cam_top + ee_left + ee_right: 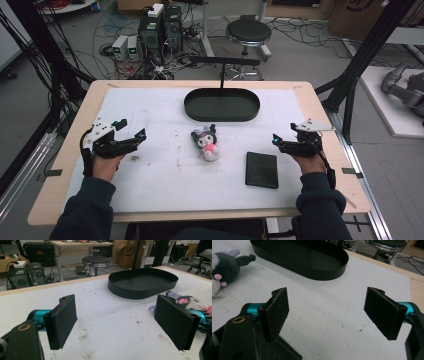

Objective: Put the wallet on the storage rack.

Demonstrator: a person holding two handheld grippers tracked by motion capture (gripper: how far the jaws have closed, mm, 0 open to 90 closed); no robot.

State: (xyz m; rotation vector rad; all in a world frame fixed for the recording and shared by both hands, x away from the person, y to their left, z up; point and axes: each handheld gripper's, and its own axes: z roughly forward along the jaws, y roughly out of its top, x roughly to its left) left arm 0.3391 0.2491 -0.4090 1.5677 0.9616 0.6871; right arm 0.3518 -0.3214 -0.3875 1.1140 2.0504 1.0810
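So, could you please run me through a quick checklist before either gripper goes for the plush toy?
1. Left gripper open with nothing between its fingers: ok.
2. Right gripper open and holding nothing: ok.
3. Plush toy lying free on the white mat, apart from both grippers: ok.
4. Black oval tray free of objects behind the toy: ok.
5. Flat black pad lying apart from the toy, out of the way: ok.
6. Whether the toy is soft enough to squeeze safely: cannot tell.
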